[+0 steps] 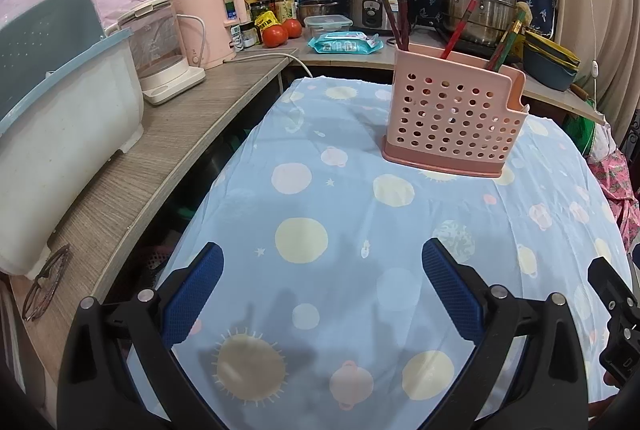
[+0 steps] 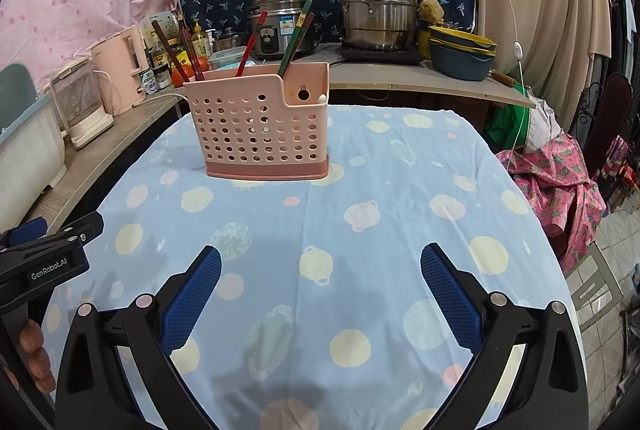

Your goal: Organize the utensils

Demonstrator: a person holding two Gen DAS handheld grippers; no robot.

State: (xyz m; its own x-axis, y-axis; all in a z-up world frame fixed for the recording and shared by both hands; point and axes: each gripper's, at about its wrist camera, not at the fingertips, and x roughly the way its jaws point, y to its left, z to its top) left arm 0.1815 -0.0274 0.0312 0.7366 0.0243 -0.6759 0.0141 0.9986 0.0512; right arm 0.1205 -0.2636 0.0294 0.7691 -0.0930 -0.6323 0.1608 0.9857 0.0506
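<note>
A pink perforated utensil holder (image 1: 450,118) (image 2: 260,126) stands upright on the blue planet-print tablecloth (image 1: 340,222) (image 2: 360,230). Several chopsticks (image 1: 400,14) (image 2: 294,38), dark red, red and green, stick up out of it. My left gripper (image 1: 322,258) hovers open over the near cloth with nothing between its blue pads. My right gripper (image 2: 320,262) is open too and holds nothing, well short of the holder. The left tool's body (image 2: 44,258) shows at the left edge of the right wrist view, with a person's fingers (image 2: 34,354) under it.
A wooden counter (image 1: 160,158) runs along the left with a white-and-blue dish bin (image 1: 60,134), kettles (image 1: 204,26), bottles and tomatoes (image 1: 276,35). At the back stand a rice cooker (image 2: 280,26), a steel steamer pot (image 2: 376,6) and stacked bowls (image 2: 460,54). Glasses (image 1: 44,282) lie on the counter.
</note>
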